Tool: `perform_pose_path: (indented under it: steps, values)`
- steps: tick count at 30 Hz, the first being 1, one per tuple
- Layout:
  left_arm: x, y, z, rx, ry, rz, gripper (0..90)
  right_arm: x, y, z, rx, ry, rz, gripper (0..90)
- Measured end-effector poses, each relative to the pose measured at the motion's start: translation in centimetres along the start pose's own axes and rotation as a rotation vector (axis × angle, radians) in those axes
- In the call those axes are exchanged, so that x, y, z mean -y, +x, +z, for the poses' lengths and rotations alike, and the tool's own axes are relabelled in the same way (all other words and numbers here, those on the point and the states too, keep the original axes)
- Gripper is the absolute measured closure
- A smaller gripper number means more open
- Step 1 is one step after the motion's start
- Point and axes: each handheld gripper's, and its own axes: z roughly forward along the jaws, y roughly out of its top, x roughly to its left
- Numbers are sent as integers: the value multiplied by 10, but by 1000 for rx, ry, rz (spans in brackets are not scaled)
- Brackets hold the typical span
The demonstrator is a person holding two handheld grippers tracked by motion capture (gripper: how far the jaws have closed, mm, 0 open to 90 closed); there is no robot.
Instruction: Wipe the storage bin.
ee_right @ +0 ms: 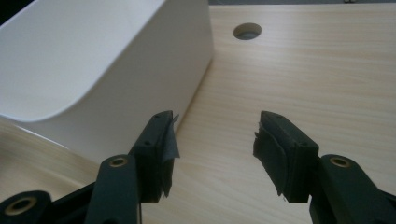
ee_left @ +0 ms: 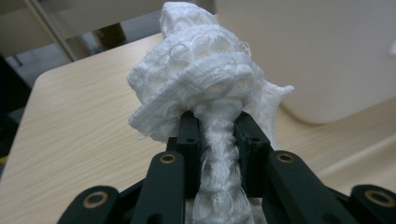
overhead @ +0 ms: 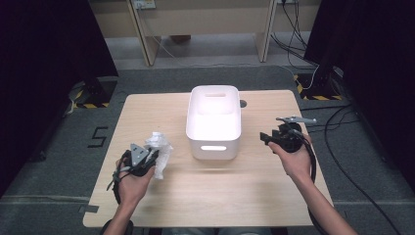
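So the left claw [ee_left: 217, 133] is clamped tight on a crumpled white mesh-knit cloth [ee_left: 205, 79], pinching a thin twisted neck of it while the bulk balloons above the jaws, held just left of the white rounded plastic bin [overhead: 214, 142] on the light wooden table [overhead: 210, 196]. The right claw [ee_right: 215, 144] is spread wide with nothing in it, hovering beside the bin's right wall. My guess is the cloth goes in the bin. Risk: that loose weave could snag on the jaw pads and not drop, or a trailing flap could drape over the rim.
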Motion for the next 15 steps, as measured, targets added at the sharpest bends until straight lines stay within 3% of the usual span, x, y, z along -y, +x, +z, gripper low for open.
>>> perform_pose_path:
  steps: [3,5,11,15]
  values:
    - [14,22,11,-33,45,-34,746,8,-14,-5,36,11,19,470]
    - [20,28,19,-38,66,-58,745,12,-21,-6,52,16,18,469]
    - [34,31,40,-26,125,-91,737,26,-35,-5,82,37,40,463]
    - [35,30,51,-10,144,-107,725,30,-42,-2,90,51,48,460]
